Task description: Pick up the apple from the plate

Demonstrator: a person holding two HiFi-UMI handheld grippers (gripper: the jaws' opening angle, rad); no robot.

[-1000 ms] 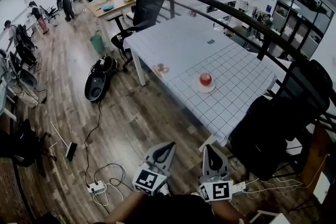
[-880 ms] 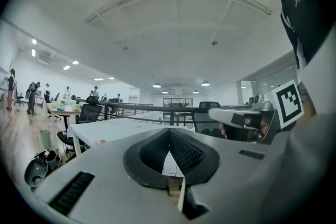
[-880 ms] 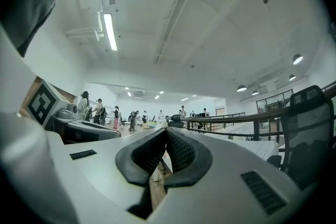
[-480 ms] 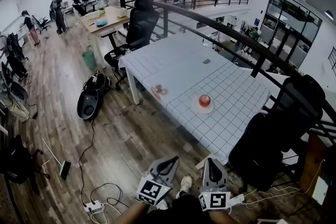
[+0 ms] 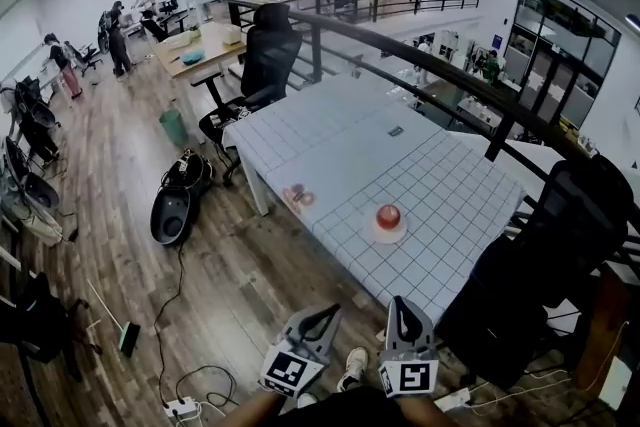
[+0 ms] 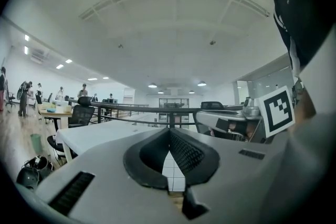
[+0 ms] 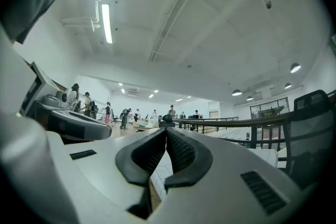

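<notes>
Grippers come nearest, low in the head view: the left gripper (image 5: 322, 315) and the right gripper (image 5: 401, 305) each have their jaws pressed together with nothing between them, as each gripper's own view confirms, and both stand short of the table (image 5: 455, 190), well apart from anything on it; their only marking is the black-and-white square marker (image 5: 287, 370) on each cube, a pattern and not words; past the table's near edge, on the gridded cloth, sits the white plate (image 5: 374, 236) with the red apple (image 5: 388, 215) at its middle; the apple looks firm, round and smooth-skinned, fairly light, likely to roll or slip from narrow pads and to bruise under a hard squeeze, so the best hold, I judge, is across its widest part, jaws opened wide first and closed from the sides, clear of the plate's rim so the plate does not slide on the cloth; no sticker shows on it at this range; farther on, a small dark item (image 5: 395, 131) lies on the table, too small to read; no brand or legible writing shows anywhere.
</notes>
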